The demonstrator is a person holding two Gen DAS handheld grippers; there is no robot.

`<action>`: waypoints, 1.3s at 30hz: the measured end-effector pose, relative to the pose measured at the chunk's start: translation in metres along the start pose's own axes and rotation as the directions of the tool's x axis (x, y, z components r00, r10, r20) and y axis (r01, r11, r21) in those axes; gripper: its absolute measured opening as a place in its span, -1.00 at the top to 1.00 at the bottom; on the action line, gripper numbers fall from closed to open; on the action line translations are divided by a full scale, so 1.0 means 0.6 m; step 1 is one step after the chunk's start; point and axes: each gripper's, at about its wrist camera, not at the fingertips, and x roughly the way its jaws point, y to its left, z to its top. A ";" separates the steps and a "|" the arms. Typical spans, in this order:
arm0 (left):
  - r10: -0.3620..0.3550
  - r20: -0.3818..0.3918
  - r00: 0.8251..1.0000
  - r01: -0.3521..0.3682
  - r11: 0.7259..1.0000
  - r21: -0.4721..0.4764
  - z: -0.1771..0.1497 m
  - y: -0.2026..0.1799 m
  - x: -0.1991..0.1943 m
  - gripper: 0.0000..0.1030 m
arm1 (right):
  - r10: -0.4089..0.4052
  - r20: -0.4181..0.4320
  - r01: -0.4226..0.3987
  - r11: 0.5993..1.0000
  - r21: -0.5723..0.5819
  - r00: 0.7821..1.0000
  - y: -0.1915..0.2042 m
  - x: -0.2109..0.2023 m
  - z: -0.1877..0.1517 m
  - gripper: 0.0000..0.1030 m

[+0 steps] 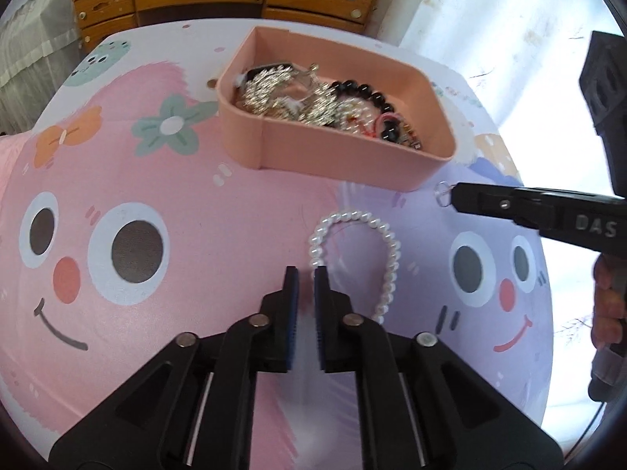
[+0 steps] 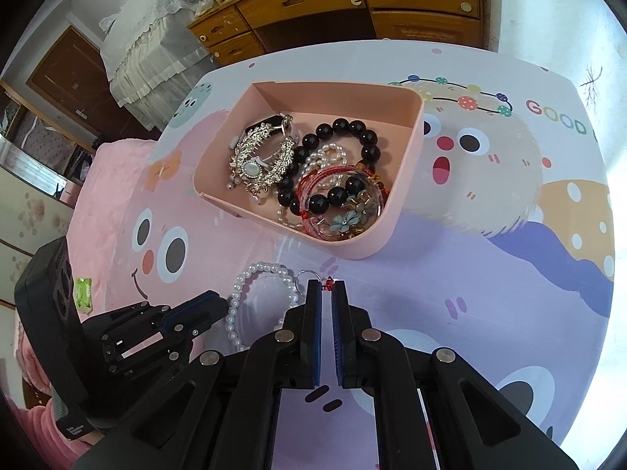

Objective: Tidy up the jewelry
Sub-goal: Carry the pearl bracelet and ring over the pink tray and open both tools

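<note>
Most jewelry already sits in the pink tray (image 2: 407, 180) on the counter (image 2: 450, 293). The right claw (image 2: 326, 286) pinches a small ring charm (image 2: 303, 276) just near of it. A pearl bracelet (image 1: 352, 235) remains out; the left claw (image 1: 306, 274) beside it is empty, nearly clenched.

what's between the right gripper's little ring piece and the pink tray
Nothing visible. The right gripper holds the small ring piece just short of the pink tray; only bare tablecloth lies between. The pearl bracelet sits off to the side.
</note>
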 end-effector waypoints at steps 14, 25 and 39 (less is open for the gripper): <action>0.065 -0.026 0.998 -0.061 0.991 0.118 -0.001 -0.032 0.023 0.90 | 0.008 0.008 -0.008 1.000 -0.011 1.000 0.000 -0.015 0.000 0.91; 0.013 0.030 0.999 -0.016 0.996 0.092 0.018 -0.020 -0.011 0.91 | 0.038 0.025 -0.038 0.999 -0.015 0.999 0.005 -0.036 0.001 0.91; -0.078 0.229 0.970 0.017 0.966 0.256 0.144 -0.069 -0.213 0.91 | 0.059 0.120 -0.047 0.994 -0.099 0.991 0.072 -0.100 0.018 0.91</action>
